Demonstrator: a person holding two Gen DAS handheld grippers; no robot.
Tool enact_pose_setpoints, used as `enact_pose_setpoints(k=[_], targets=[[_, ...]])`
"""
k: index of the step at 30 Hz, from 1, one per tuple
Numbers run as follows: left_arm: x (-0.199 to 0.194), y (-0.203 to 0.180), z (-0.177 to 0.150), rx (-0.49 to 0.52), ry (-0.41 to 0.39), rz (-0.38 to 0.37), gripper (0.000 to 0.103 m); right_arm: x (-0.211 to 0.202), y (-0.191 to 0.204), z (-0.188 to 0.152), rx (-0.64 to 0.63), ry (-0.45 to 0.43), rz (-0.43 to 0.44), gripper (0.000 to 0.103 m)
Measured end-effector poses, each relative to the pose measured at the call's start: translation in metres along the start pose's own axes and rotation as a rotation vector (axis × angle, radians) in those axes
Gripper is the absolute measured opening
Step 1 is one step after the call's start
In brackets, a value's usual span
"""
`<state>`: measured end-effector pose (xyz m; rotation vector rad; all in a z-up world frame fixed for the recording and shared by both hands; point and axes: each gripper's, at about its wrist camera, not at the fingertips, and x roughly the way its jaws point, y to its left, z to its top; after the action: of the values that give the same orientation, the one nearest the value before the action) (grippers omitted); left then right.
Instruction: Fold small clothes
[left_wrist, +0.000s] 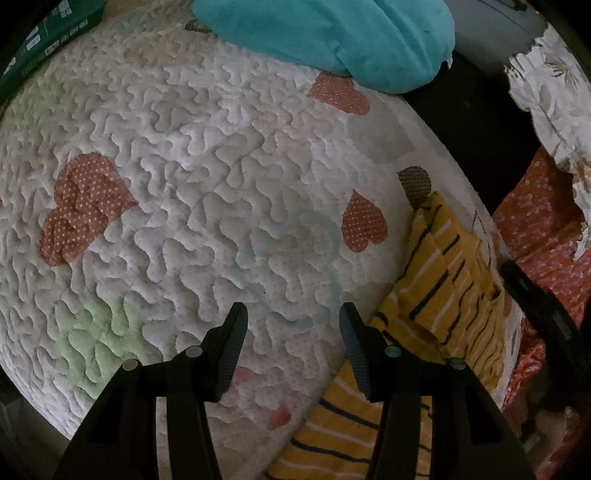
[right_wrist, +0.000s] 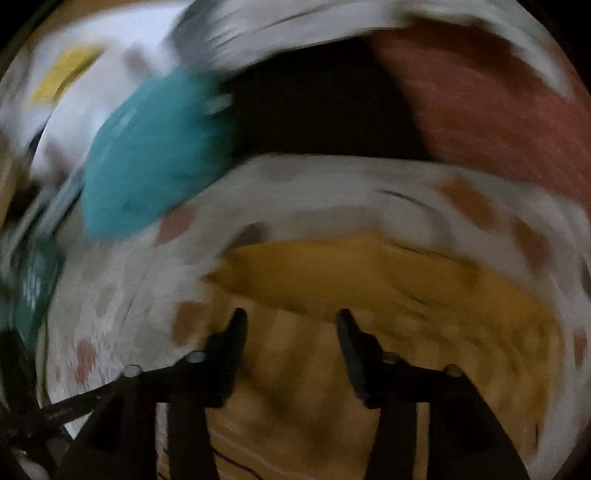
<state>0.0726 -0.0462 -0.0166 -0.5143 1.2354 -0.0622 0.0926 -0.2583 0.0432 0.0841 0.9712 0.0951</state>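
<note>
A yellow garment with dark and white stripes (left_wrist: 443, 280) lies rumpled on the quilted white bedcover (left_wrist: 192, 177), at the lower right of the left wrist view. My left gripper (left_wrist: 293, 325) is open and empty above the quilt, just left of the garment. A teal garment (left_wrist: 332, 33) lies at the top of that view. The right wrist view is blurred by motion. My right gripper (right_wrist: 291, 325) is open and empty over the yellow garment (right_wrist: 388, 280). The teal garment (right_wrist: 155, 158) shows at the upper left there.
The quilt has orange dotted heart patches (left_wrist: 85, 210). A dark green box (left_wrist: 44, 40) sits at the top left. A red floral cloth (left_wrist: 539, 221) and a white floral cloth (left_wrist: 550, 99) lie beyond the bed's right edge, past a dark gap (left_wrist: 461, 122).
</note>
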Motion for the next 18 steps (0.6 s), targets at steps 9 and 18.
enact_pose_setpoints(k=[9, 18], targets=[[0.004, 0.006, 0.007, -0.018, 0.031, -0.039, 0.050, 0.075, 0.049, 0.024, -0.220, 0.165, -0.124, 0.006], [0.001, 0.025, 0.015, -0.057, 0.030, -0.042, 0.050, 0.093, 0.002, 0.041, -0.110, 0.120, -0.438, 0.010]])
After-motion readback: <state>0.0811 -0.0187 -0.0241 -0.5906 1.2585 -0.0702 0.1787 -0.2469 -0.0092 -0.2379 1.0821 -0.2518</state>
